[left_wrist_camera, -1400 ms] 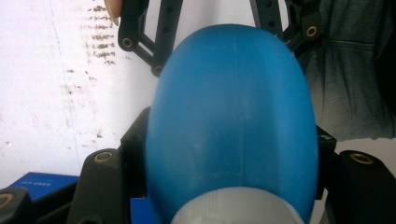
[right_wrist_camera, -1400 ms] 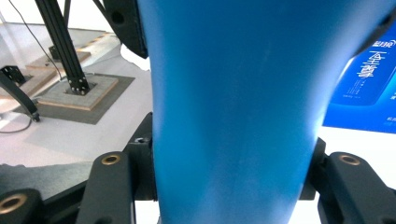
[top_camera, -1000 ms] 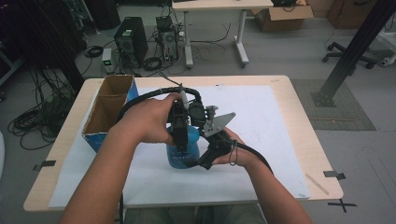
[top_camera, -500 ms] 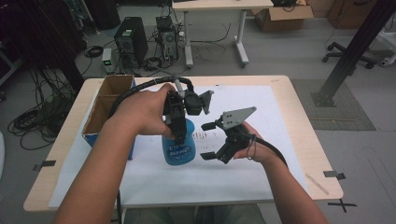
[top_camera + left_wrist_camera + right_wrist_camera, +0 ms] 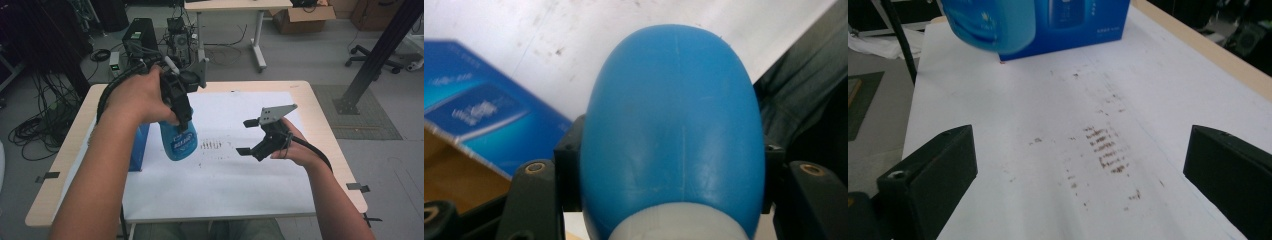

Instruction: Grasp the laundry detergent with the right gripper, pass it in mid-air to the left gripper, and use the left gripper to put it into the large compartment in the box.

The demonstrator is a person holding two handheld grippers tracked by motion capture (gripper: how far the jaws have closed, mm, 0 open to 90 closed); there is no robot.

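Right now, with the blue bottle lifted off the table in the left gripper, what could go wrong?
The left gripper alone carries the blue bottle by its narrow top, in the air; the smooth, rounded body could slip or swing. Swinging left, it might hit the blue box. The right gripper is open and apart, so it offers no support.

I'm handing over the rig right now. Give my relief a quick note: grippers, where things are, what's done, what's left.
Left gripper: shut on the blue plastic bottle, held clear above the white sheet.
Right gripper: open and empty, to the right of the bottle over the sheet; its jaws were just opening.
Blue cardboard box: stands open at the table's left side.
Done: bottle picked up.
Left: probably placing it in the box.
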